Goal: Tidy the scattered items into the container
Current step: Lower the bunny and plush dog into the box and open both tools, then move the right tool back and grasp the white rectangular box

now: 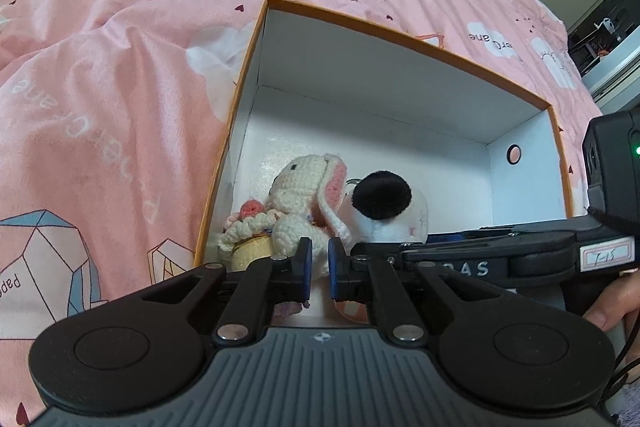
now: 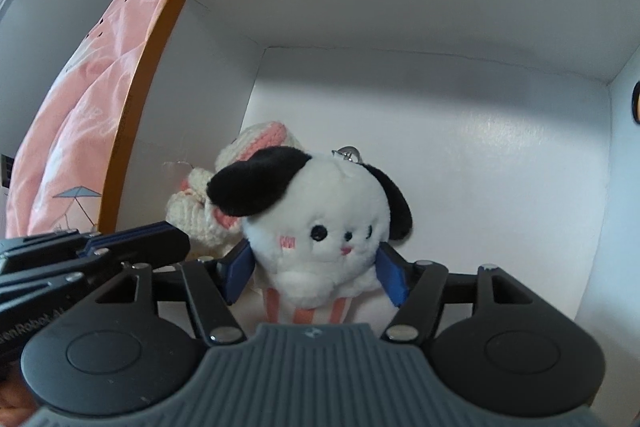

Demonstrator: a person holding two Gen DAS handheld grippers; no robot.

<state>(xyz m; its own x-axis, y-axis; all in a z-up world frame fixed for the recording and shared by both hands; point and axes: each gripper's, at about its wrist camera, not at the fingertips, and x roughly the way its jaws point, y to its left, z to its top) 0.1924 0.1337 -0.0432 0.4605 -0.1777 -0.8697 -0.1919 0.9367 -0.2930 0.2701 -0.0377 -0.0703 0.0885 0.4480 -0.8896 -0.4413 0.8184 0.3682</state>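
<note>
1. Left wrist view: the left gripper points down into the white box with an orange rim, which sits on a pink printed bedspread. Its blue pads stand narrow, with only a slit between them and nothing in it.
2. Just past those fingertips, toward 12 o'clock, the crocheted rabbit sits on the box floor in the near left corner. A small crocheted basket touches it at 8 o'clock.
3. The rabbit's lower body is hidden behind the left gripper's fingers, so how it rests cannot be made out.
4. At 3 o'clock from the rabbit lies the plush dog. Only its black ear and a patch of white show; the rest is cut off by the right gripper's body, which crosses the frame from the right edge.
5. A fingertip of the person shows at the right edge, mostly out of frame.
6. Right wrist view: the right gripper has its jaws wide, one blue pad on each side of the plush dog's cheeks. Whether the pads press the fur is hard to tell; a thin gap seems to show on both sides.
7. The dog sits upright on the box floor; its striped base is partly hidden by the gripper body.
8. The rabbit is mostly hidden behind the dog at 10 o'clock.
</note>
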